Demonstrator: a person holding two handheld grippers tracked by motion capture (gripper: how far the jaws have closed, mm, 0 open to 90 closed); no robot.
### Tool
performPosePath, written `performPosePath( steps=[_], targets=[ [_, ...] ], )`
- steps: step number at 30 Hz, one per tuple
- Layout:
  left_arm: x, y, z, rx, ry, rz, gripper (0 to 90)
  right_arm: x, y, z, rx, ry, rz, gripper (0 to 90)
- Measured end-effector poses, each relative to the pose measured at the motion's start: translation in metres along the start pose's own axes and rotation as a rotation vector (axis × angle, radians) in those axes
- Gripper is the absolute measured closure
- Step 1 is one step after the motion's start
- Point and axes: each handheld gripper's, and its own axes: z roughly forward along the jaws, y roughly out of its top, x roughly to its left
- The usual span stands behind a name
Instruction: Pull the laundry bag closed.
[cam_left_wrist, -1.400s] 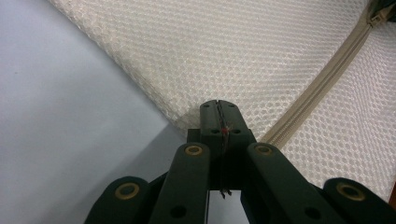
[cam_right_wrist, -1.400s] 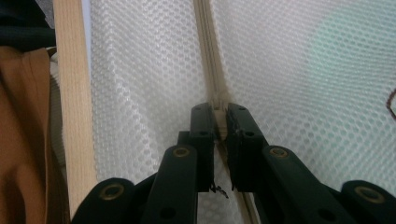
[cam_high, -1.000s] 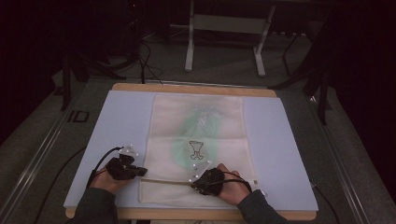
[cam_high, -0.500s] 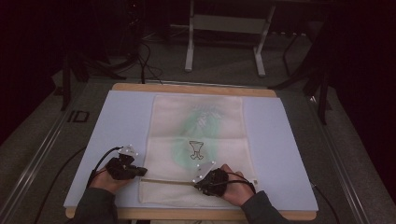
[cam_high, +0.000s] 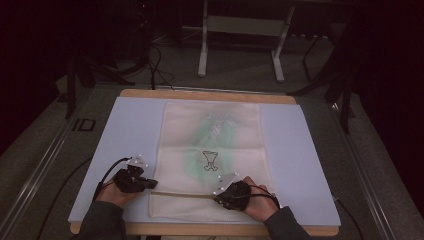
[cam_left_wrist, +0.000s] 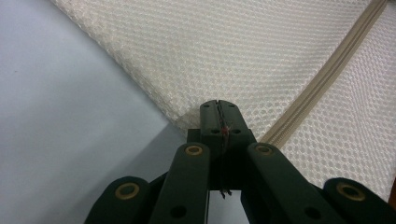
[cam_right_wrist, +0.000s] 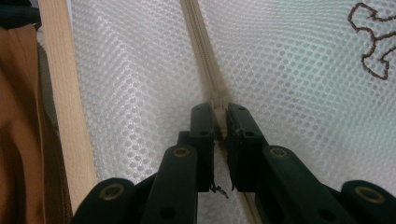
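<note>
- One mesh bag (cam_high: 212, 150) is laid flat on the blue mat (cam_high: 310, 165), its long side running away from the person; a green item and a small brown emblem (cam_high: 210, 161) are seen through the mesh.
- One zipper (cam_high: 185, 193) is run across the bag's near end, between the two grippers.
- The left gripper (cam_left_wrist: 219, 108) is held with jaws pressed together on the bag's corner, at the zipper's left end; the mesh edge is pinched there.
- The right gripper (cam_right_wrist: 218, 112) is clamped on the zipper slider (cam_right_wrist: 217, 101), with only a narrow gap left between the jaws.
- The work is judged to be partway: the bag is anchored and the slider gripped, about two thirds along from the left corner. Which stretch is already zipped cannot be told.
- The rest of the pull along the zipper is judged to be left.
- Counted: one bag, one zipper, one slider, two grippers, one mat.
</note>
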Motion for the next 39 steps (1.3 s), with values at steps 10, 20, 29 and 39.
performPosePath(
  steps=[10, 20, 29, 39],
  targets=[
    [0.001, 0.0, 0.0, -0.001, -0.003, -0.004, 89.8, 0.001, -0.003, -0.004, -0.002, -0.009, 0.003, 82.3],
    [0.001, 0.0, 0.0, -0.002, -0.003, -0.007, 89.8, -0.002, -0.015, -0.012, 0.01, -0.024, 0.027, 82.3],
    [0.001, 0.0, 0.0, -0.001, -0.002, -0.005, 89.8, -0.003, -0.023, -0.016, 0.009, -0.031, 0.04, 82.3],
    [0.001, 0.0, 0.0, -0.003, -0.002, -0.006, 89.8, -0.005, -0.029, -0.02, 0.019, -0.037, 0.055, 82.3]
  ],
)
